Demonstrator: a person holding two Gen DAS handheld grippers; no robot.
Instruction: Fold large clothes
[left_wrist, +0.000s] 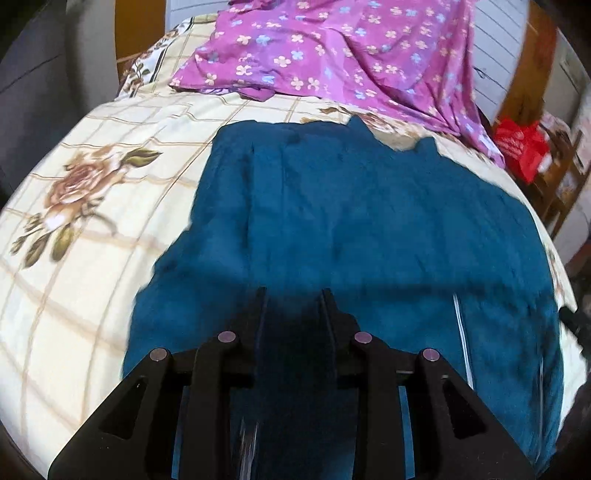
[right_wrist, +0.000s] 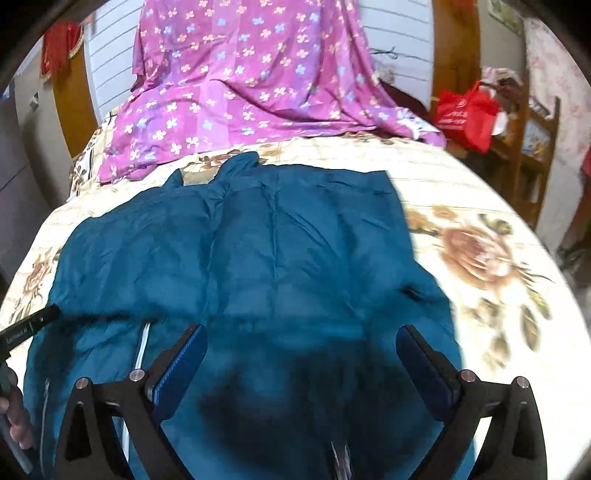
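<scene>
Teal jacket (right_wrist: 280, 258): spread flat on the floral bedsheet (left_wrist: 74, 221), white zipper (left_wrist: 461, 332) showing. Your left hand-held gripper (left_wrist: 293, 295): fingers narrow, not closed, over the jacket's near hem. Your right hand-held gripper (right_wrist: 301, 339): fingers wide apart, holding nothing. Purple floral cloth (right_wrist: 240, 85): beyond the jacket. Red bag (right_wrist: 465, 114): beside the bed.

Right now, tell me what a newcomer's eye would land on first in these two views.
The big teal jacket spread flat across the middle of the bed, right under both grippers. Behind it, a bright purple flowered cloth drapes down at the far end of the cream rose-print bedsheet. A red bag stands out beside the bed on the far right.
</scene>
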